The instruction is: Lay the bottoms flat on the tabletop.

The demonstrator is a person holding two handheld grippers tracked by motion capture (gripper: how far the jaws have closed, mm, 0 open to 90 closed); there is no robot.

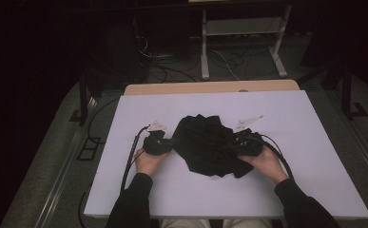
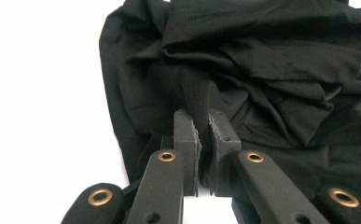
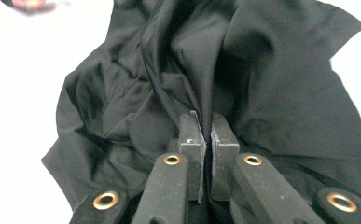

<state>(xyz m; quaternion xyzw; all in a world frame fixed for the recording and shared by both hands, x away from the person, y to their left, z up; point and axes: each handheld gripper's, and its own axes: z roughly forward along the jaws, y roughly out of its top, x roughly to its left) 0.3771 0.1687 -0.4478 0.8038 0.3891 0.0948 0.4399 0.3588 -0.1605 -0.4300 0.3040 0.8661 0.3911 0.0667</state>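
A crumpled black cloth (image 1: 208, 142) lies in a heap at the middle of the white table (image 1: 219, 194). My left gripper (image 1: 171, 142) meets the heap's left edge, and my right gripper (image 1: 234, 140) its right edge. In the left gripper view the cloth (image 2: 262, 70) spreads ahead, and the left gripper (image 2: 204, 127) is shut on a raised fold of it. In the right gripper view a ridge of the cloth (image 3: 271, 93) runs down between the jaws, and the right gripper (image 3: 207, 130) is shut on it.
Cables (image 1: 129, 161) trail from both grippers across the table towards the person. A wooden strip (image 1: 210, 87) borders the far edge. Beyond it stands a white frame (image 1: 241, 33) on a dark floor strewn with wires. White tabletop surrounds the heap.
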